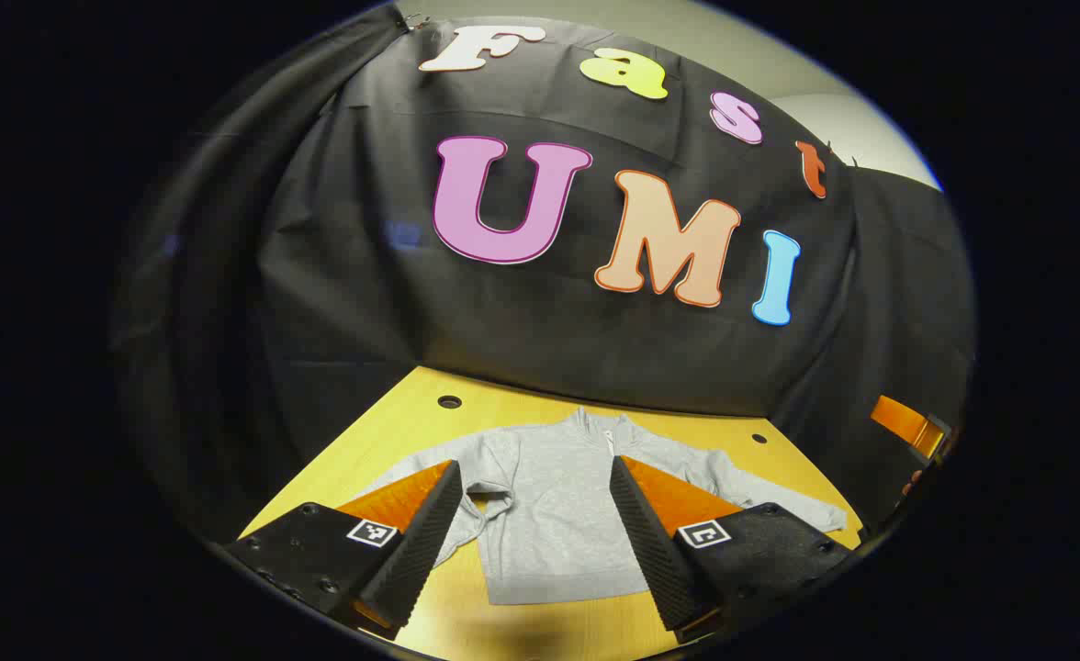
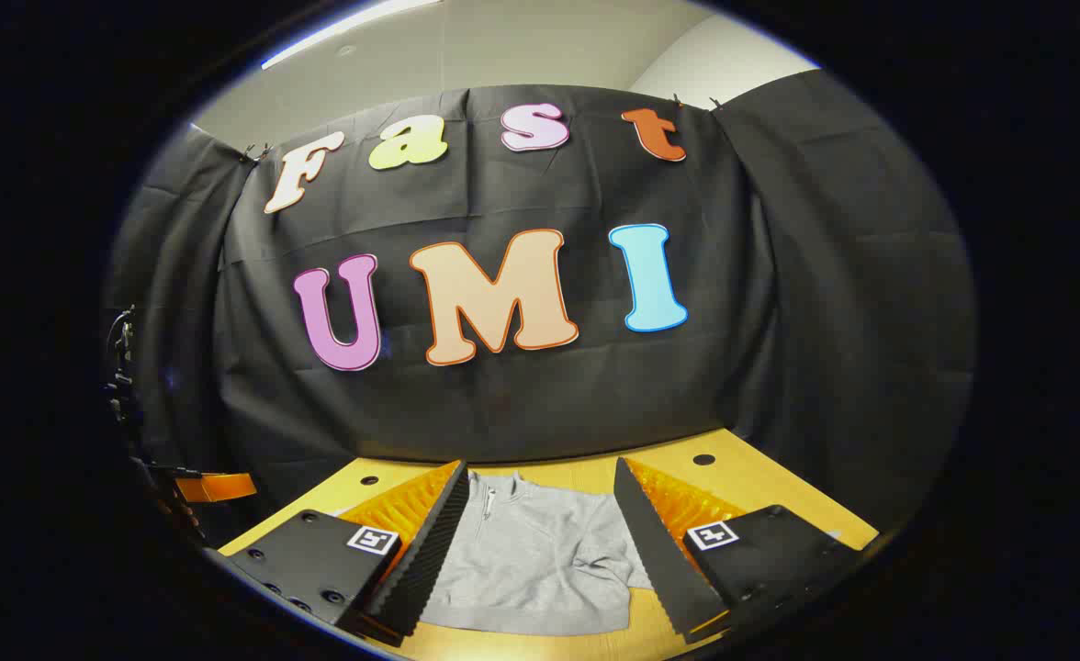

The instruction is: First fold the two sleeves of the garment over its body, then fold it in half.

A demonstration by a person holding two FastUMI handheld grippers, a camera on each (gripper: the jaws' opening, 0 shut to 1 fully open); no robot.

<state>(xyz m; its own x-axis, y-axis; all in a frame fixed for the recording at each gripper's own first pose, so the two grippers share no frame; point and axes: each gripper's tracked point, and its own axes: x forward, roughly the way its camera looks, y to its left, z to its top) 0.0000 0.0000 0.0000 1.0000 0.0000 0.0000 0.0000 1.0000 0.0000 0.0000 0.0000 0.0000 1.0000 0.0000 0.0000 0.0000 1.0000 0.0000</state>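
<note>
In the left gripper view, the left gripper (image 1: 535, 523) is hovering above the near part of the yellow wooden table (image 1: 393, 431). Its two black ribbed fingers (image 1: 425, 537) are standing wide apart, and nothing is sitting between them. A grey sweatshirt (image 1: 558, 505) with a short zip at the collar is lying flat on the table, with its collar pointing to the black cloth wall (image 1: 338, 275) and its hem towards the camera. On the left side of this view, one sleeve (image 1: 480, 491) is lying bunched and bent beside the body of the garment, partly behind the left finger. On the right side, the other sleeve (image 1: 779, 500) is lying stretched out towards the table edge. Small round holes (image 1: 449, 401) are showing in the table top near the wall. At the far right edge an orange part (image 1: 907, 420) of some other equipment is peeking in; what it is cannot be told.

In the right gripper view, the right gripper (image 2: 540, 551) is also hovering over the table (image 2: 742, 482) with its fingers (image 2: 434, 542) wide open and gripping nothing. The sweatshirt (image 2: 531, 560) is lying between the two fingers in this view, lower than them, and its sleeve (image 2: 609, 560) is crumpled at the right, near the right finger.
</note>
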